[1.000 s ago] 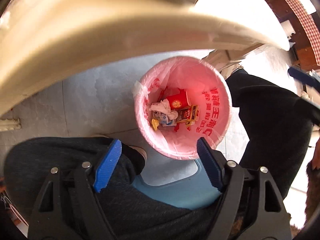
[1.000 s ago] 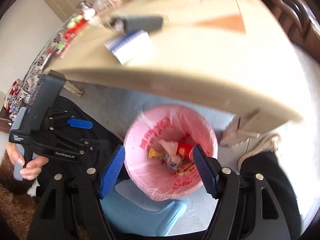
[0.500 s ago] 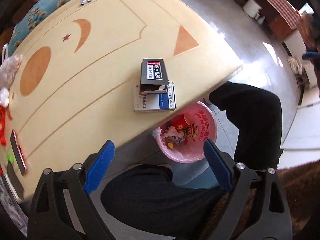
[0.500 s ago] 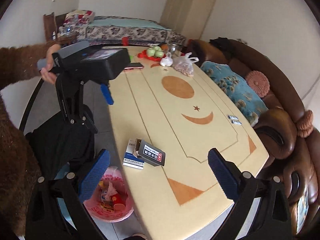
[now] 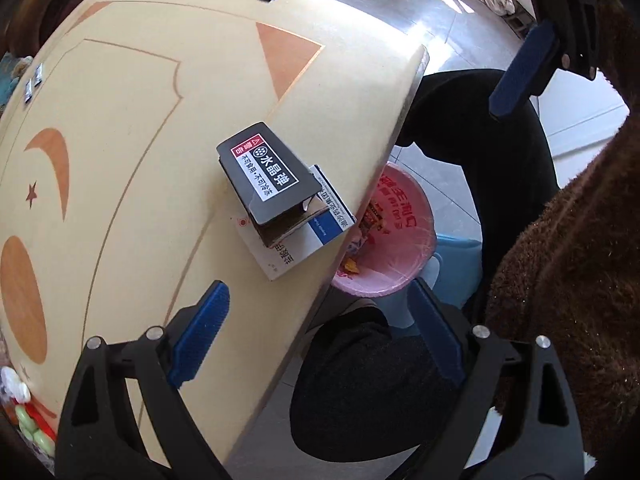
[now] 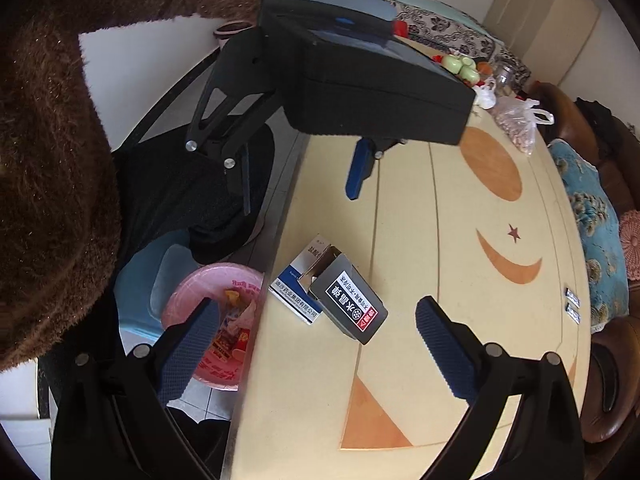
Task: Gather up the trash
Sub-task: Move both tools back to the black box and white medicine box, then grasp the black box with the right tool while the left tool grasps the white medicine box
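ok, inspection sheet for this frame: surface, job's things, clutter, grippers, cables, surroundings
Surface: cream table with orange inlays.
Job's things: black box resting on the white-and-blue box near the table edge; pink-lined bin on the floor, trash inside.
Clutter: plastic bag, green fruit at the far end.
Grippers: left gripper and right gripper open, empty, above the boxes.
Cables: nothing seen.
Surroundings: brown sofa, blue stool.

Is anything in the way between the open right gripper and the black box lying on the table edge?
Nothing visible. The right gripper hangs open above the black box, which lies partly on a white and blue box by the table edge. The left gripper is farther back.
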Demonstrator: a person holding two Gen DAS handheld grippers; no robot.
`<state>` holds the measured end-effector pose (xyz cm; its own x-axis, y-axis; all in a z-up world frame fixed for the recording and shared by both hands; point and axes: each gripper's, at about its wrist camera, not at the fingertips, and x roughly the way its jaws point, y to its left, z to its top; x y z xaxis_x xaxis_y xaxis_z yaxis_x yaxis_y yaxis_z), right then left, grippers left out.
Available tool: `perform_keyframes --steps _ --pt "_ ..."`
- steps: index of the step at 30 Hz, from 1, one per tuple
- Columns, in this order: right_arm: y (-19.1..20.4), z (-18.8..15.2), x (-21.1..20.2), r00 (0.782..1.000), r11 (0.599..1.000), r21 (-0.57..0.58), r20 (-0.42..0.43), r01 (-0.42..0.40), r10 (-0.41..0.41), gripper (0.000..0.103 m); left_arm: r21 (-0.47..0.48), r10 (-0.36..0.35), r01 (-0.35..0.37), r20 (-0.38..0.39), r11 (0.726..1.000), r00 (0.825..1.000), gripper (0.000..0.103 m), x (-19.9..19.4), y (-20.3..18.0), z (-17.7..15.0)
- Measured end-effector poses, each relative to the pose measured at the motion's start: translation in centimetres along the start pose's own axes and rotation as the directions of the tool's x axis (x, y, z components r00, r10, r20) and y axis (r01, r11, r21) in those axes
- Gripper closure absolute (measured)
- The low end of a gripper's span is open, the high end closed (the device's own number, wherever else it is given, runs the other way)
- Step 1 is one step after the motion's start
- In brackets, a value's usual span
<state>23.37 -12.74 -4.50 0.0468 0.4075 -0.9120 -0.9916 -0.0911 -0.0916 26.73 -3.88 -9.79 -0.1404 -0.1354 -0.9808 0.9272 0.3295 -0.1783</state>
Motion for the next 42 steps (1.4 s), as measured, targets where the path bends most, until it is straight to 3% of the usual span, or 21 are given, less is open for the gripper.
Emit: perform_keyframes --steps 10,15,21,26,30,35,38,42 --pt "-1.5 -1.4 5.2 0.994 0.987 -0.123 -0.054 -0.099 0.093 0.007 0.091 -0.076 0.08 -0.045 0.993 0.996 0.015 3.8 2.7 1.4" --pt "-1.7 -1.9 6.5 0.994 0.976 -0.189 -0.031 -0.104 0.1 0.007 0.113 -0.12 0.123 -0.036 0.986 0.992 0.015 4.7 3.2 1.7" --pt "-2.2 -2.9 8.2 0.992 0.959 -0.257 -0.01 -0.121 0.122 0.008 0.15 -0.119 0.124 -0.042 0.981 0.992 0.015 5.3 3.1 1.9" --pt "-2.8 -3.4 9.6 0.99 0.948 -0.287 -0.011 -0.135 0.137 0.02 0.146 -0.141 0.144 -0.031 0.979 0.99 0.015 4.8 3.3 1.6" --pt "-3.0 -3.8 10.3 0.989 0.94 -0.309 -0.01 -0.142 0.146 0.02 0.176 -0.141 0.145 -0.032 0.974 0.989 0.015 4.8 2.0 0.8" --pt "-3.8 -3.7 10.6 0.985 0.932 -0.323 -0.007 -0.165 0.172 0.022 0.175 -0.15 0.157 -0.05 0.972 0.987 0.015 5.9 3.1 1.6" --pt "-4.2 -3.7 10.5 0.982 0.928 -0.326 -0.001 -0.18 0.19 0.029 0.179 -0.161 0.165 -0.039 0.97 0.986 0.015 5.4 3.9 1.9" --pt "-4.6 -3.7 10.7 0.978 0.925 -0.334 0.035 -0.184 0.207 0.029 0.184 -0.169 0.168 -0.009 0.968 0.986 0.015 5.3 4.4 2.0"
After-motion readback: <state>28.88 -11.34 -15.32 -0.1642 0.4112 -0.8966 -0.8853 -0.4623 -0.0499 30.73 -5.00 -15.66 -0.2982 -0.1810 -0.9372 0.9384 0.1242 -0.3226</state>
